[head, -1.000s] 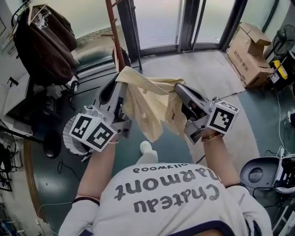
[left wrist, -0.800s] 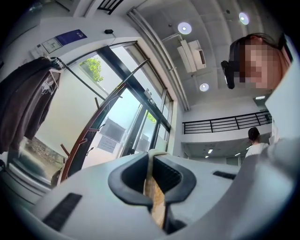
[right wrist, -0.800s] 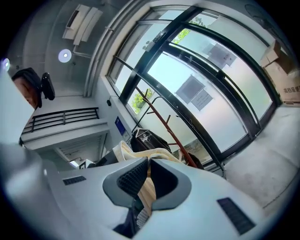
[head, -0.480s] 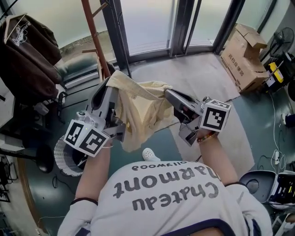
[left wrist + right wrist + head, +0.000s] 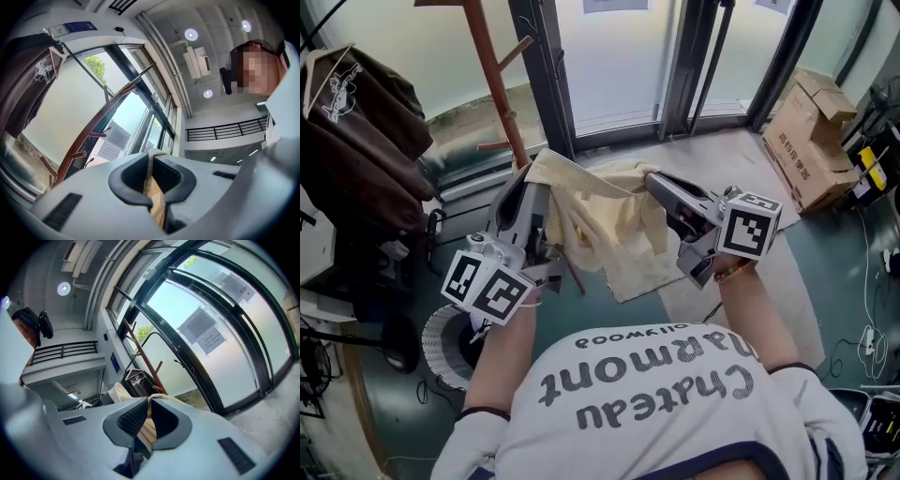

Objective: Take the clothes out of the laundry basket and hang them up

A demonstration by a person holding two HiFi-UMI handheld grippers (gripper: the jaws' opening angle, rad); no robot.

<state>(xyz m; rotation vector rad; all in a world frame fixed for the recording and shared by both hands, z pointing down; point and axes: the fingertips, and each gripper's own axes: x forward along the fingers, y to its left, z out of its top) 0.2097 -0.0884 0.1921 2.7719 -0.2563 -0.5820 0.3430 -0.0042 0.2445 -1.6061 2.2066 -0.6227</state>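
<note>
Left tongs [image 5: 532, 178], right tongs [image 5: 653, 178], garment [image 5: 609, 230] clamped between

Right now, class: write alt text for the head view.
The left tongs and right tongs each pinch a pale yellow garment, holding it spread between them before a wooden coat stand and glass doors.

Pale yellow cloth garment [image 5: 609, 230], matt, crumpled, reddish-brown wooden coat stand [image 5: 494, 84], smooth sheen, brown cardboard box [image 5: 806, 141], matt paper face.
</note>
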